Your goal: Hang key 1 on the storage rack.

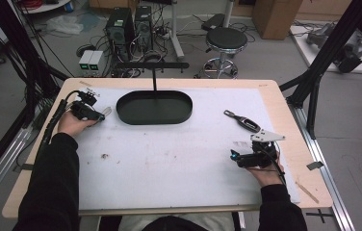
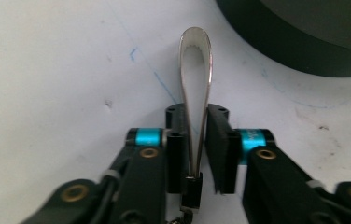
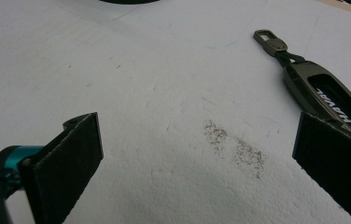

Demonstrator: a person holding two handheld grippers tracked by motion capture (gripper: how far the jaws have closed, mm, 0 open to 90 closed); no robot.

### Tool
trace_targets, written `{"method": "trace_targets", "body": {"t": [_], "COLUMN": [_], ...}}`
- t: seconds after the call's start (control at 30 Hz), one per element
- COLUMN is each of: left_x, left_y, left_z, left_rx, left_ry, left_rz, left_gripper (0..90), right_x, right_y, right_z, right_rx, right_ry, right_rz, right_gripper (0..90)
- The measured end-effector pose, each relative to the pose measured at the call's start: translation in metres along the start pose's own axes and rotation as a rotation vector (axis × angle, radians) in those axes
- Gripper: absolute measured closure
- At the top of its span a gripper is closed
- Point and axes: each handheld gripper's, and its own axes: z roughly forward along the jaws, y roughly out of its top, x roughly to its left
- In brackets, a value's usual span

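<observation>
A narrow silver metal loop (image 2: 195,70) with a small black piece at its near end lies on the white table mat. My left gripper (image 2: 196,119) is shut on it, both pads pressing the loop's sides. From above, this gripper (image 1: 92,113) is at the mat's far left, and the loop (image 1: 106,111) sticks out toward a black oval tray (image 1: 154,118). A dark metal key fob (image 3: 325,93) with a clip end lies at the right (image 1: 243,122). My right gripper (image 3: 197,140) stands open just short of the fob, with nothing between its pads (image 1: 235,155).
The tray's black wall (image 2: 304,46) stands just beyond the loop, and a thin black T-shaped stand (image 1: 154,72) rises behind it. A dark smudge (image 3: 234,144) marks the mat between the right jaws. The wooden table edge (image 1: 285,125) frames the mat.
</observation>
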Motion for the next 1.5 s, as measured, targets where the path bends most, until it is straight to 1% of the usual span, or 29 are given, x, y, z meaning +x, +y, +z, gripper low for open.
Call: {"method": "trace_targets", "body": {"t": [0.03,0.1,0.17,0.27,0.3,0.37,0.4,0.43,0.47,0.57,0.6,0.63,0.7,0.73,0.77,0.8,0.87,0.93,1.0,1.03,1.13,1.17,1.2,1.33,1.4,1.5], "left_x": [0.000,0.003,0.003,0.001,0.000,0.003,0.004,0.005,0.006,0.006,0.007,0.007,0.005,0.004,0.004,0.001,-0.001,-0.002,-0.002,-0.001,0.001,0.002,0.002,0.000,-0.001,-0.003], "left_y": [0.000,-0.001,-0.002,-0.002,-0.002,-0.002,-0.002,-0.002,-0.002,-0.001,-0.002,-0.003,-0.004,-0.005,-0.005,-0.005,-0.005,-0.004,-0.004,-0.004,-0.005,-0.006,-0.006,-0.003,0.000,0.004], "left_z": [0.000,0.000,-0.001,-0.001,-0.002,-0.004,-0.007,-0.009,-0.013,-0.024,-0.030,-0.035,-0.042,-0.046,-0.049,-0.055,-0.063,-0.075,-0.088,-0.096,-0.112,-0.117,-0.123,-0.137,-0.144,-0.151], "left_rx": [0.002,-0.005,-0.009,-0.016,-0.022,-0.034,-0.045,-0.060,-0.071,-0.119,-0.163,-0.204,-0.251,-0.266,-0.272,-0.283,-0.312,-0.368,-0.436,-0.483,-0.575,-0.600,-0.619,-0.627,-0.647,-0.664], "left_ry": [-0.011,-0.036,-0.043,-0.041,-0.043,-0.067,-0.069,-0.082,-0.083,-0.095,-0.117,-0.150,-0.167,-0.182,-0.181,-0.171,-0.183,-0.193,-0.213,-0.224,-0.258,-0.270,-0.270,-0.240,-0.238,-0.235], "left_rz": [-0.009,-0.027,-0.025,-0.008,-0.008,-0.025,-0.037,-0.044,-0.042,-0.064,-0.089,-0.108,-0.120,-0.117,-0.111,-0.102,-0.098,-0.096,-0.107,-0.117,-0.150,-0.158,-0.162,-0.136,-0.126,-0.117], "left_gripper": [85.0,85.7,86.4,86.6,86.6,86.5,86.5,86.5,86.5,86.5,86.4,86.5,86.5,86.5,86.5,86.5,86.4,86.4,86.5,86.4,86.5,86.5,86.5,86.5,86.5,86.5], "right_x": [0.000,0.000,0.000,0.000,0.000,0.000,0.000,0.000,0.001,0.001,0.001,0.001,0.001,0.001,0.001,0.001,0.001,0.002,0.002,0.002,0.002,0.003,0.003,0.004,0.005,0.005], "right_y": [0.000,0.000,0.000,-0.001,-0.001,-0.001,-0.001,-0.001,0.000,0.000,0.000,-0.001,-0.001,-0.001,-0.001,-0.001,-0.001,-0.001,0.000,0.000,0.001,0.001,0.002,0.003,0.004,0.004], "right_z": [0.000,0.000,0.000,0.000,0.000,0.000,0.000,0.000,-0.001,-0.002,-0.002,-0.002,-0.004,-0.005,-0.005,-0.006,-0.006,-0.005,-0.005,-0.004,-0.004,-0.003,-0.003,-0.002,-0.001,-0.001], "right_rx": [0.002,0.002,0.004,0.004,0.003,0.003,0.003,-0.001,0.000,-0.004,-0.005,-0.011,-0.017,-0.021,-0.026,-0.027,-0.027,-0.025,-0.026,-0.027,-0.030,-0.031,-0.032,-0.035,-0.033,-0.035], "right_ry": [0.002,0.003,0.002,0.000,0.001,0.005,0.005,0.004,0.005,0.006,0.007,0.009,0.014,0.013,0.012,0.013,0.014,0.017,0.019,0.021,0.024,0.025,0.025,0.033,0.037,0.036], "right_rz": [0.002,0.002,0.000,-0.001,0.000,-0.001,-0.001,-0.005,-0.003,-0.003,-0.004,-0.006,-0.005,-0.001,0.000,0.002,-0.003,-0.006,-0.010,-0.007,-0.009,-0.008,-0.011,-0.015,-0.014,-0.018], "right_gripper": [0.8,0.8,0.8,0.8,0.8,0.8,0.8,0.8,0.8,0.8,0.8,0.8,0.8,0.8,0.8,0.8,0.8,0.8,0.8,0.8,0.8,0.8,0.8,0.8,0.8,0.8]}}
